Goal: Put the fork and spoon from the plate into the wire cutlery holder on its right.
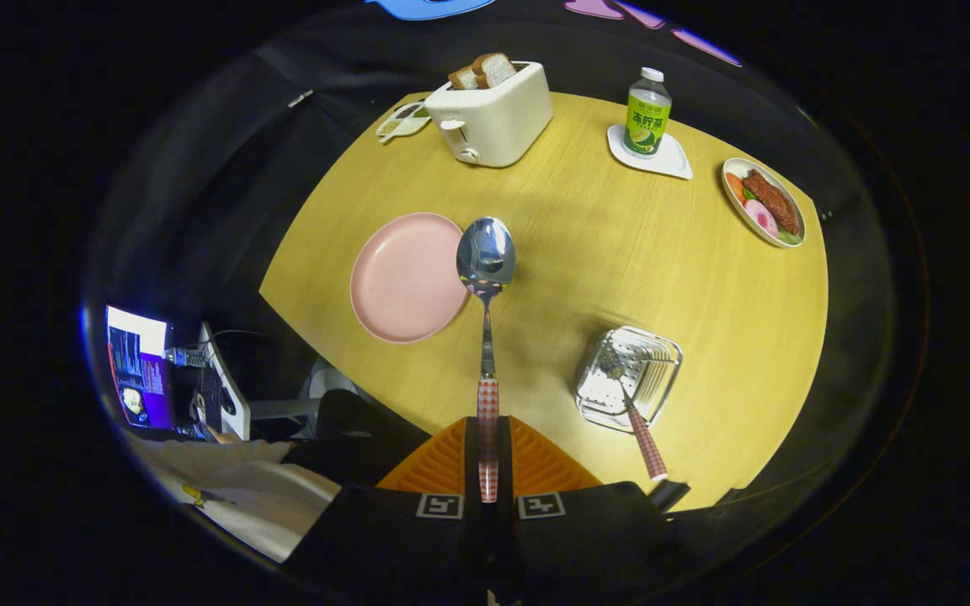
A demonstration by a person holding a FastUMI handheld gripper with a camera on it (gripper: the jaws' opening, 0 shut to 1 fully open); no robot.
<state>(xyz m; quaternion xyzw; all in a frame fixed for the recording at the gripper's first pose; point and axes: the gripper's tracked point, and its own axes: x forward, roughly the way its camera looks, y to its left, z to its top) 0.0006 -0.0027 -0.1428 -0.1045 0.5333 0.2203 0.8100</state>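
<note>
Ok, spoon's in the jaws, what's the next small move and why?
Probably carry the spoon rightward over the wire cutlery holder. The gripper is shut on its checked handle, the pink plate is bare, and the fork already stands in the holder.

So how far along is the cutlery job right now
About halfway. The fork already stands in the wire cutlery holder, handle sticking out toward the gripper. The pink plate lies bare. The gripper is shut on the spoon, its checked handle pinched between the fingers, lifted above the table. Left: carry the spoon right and drop it into the holder.
</note>
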